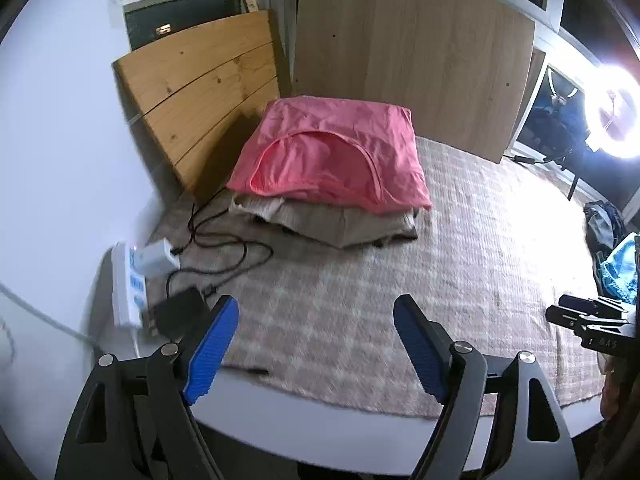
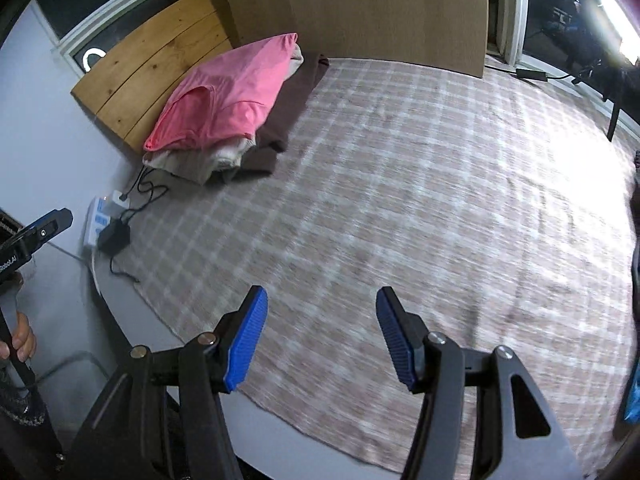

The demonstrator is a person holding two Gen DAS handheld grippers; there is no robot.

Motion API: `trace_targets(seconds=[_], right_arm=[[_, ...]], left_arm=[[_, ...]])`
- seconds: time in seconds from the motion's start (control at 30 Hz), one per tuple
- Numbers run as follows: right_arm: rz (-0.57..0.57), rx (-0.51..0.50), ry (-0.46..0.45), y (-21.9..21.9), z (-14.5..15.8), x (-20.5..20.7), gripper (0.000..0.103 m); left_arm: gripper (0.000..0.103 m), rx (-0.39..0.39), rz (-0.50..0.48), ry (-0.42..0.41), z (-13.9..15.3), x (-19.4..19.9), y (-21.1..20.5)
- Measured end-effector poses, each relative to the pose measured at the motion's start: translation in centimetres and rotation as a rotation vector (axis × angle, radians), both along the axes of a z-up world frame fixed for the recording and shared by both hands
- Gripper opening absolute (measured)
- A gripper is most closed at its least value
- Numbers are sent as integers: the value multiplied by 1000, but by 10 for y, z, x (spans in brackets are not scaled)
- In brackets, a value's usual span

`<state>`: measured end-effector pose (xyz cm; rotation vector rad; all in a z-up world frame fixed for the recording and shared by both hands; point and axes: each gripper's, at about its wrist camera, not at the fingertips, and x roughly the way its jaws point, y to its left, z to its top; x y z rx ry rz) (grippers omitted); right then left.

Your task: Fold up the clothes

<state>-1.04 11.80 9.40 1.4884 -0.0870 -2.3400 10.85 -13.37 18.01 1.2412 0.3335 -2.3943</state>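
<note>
A folded pink garment (image 1: 332, 152) (image 2: 224, 92) tops a stack of beige and brown clothes (image 1: 340, 224) (image 2: 280, 128) at the far left of the plaid cloth (image 1: 460, 260) (image 2: 400, 180). My left gripper (image 1: 316, 304) is open above the cloth's near edge, well short of the stack, with nothing between its blue pads. My right gripper (image 2: 322, 292) is also open and empty over the cloth's near part. Each gripper shows at the edge of the other's view: the right gripper (image 1: 560, 308) and the left gripper (image 2: 52, 220). A crumpled blue garment (image 1: 620, 268) lies at the far right.
A white power strip (image 1: 128, 280) (image 2: 96, 220) with chargers and black cables lies left of the cloth. Wooden boards (image 1: 192, 92) (image 1: 412, 48) lean behind the stack. A bright ring light (image 1: 616, 112) stands at the right. A hand (image 2: 20, 340) grips the left gripper's handle.
</note>
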Motion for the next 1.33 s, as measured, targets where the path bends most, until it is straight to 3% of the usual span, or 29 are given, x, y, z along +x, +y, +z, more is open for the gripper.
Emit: trace_targets(seconds=[0.07,0.17,0.2,0.63,0.93,1.33], right_arm=[[13,4,7,11,0,5,56],[30,5,13,19,0,9,56],[36,4,16,22,0,11,56],[70,-6,41,40,3,32,56],[61,-27,51,51,7,28,56],[37,-40,40,57,3,25,56]], left_arm=[[85,-3,17,-4,0,5,13],[102,6,30,11,2,14,29],[102,11,32,24,4,17,34],[102,32,54,58,12,30,64],[102,-5,56,55,23,27,77],[102,58,-5,145,30,26,80]])
